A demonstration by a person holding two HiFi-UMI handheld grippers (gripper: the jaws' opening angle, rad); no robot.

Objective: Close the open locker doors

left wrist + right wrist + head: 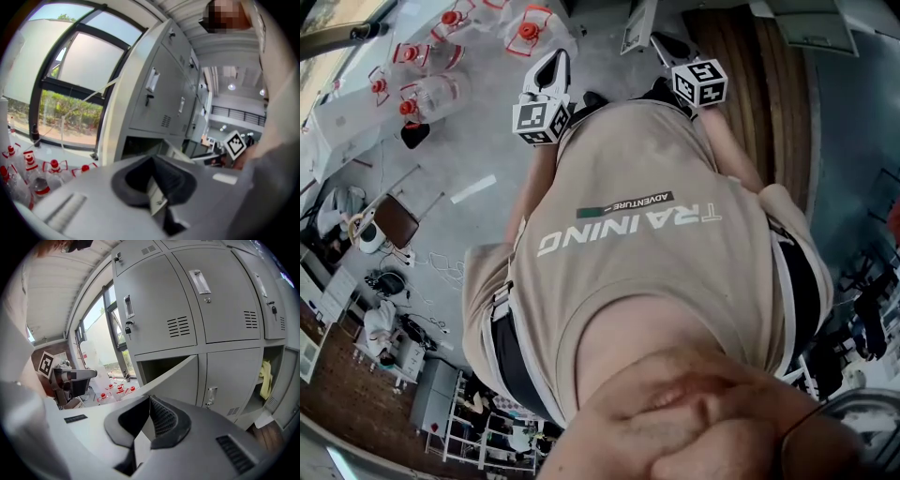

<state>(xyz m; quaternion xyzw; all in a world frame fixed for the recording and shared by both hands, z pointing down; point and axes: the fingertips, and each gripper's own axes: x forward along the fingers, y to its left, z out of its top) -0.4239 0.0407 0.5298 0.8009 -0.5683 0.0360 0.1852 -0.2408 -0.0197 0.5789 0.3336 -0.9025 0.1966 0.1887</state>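
A bank of grey metal lockers (187, 310) fills the right gripper view. Its lower-left door (180, 376) stands swung out toward me, and the compartment behind it is dark. At the lower right another compartment is open, with a yellow cloth (266, 378) inside. My right gripper (150, 401) is shut on nothing, a little short of the swung door. The left gripper (152, 161) is also shut and empty, seeing the same lockers (159, 93) edge-on with an open lower compartment (140, 145). In the head view both grippers (548, 75) (675, 56) are held out beyond the person's beige shirt.
Several large water bottles with red caps (431, 94) (28, 173) stand on the floor left of the lockers, under a big window (70, 75). A strip of wooden floor (750, 84) runs in front of the lockers. A chair (394, 220) and clutter lie at the left.
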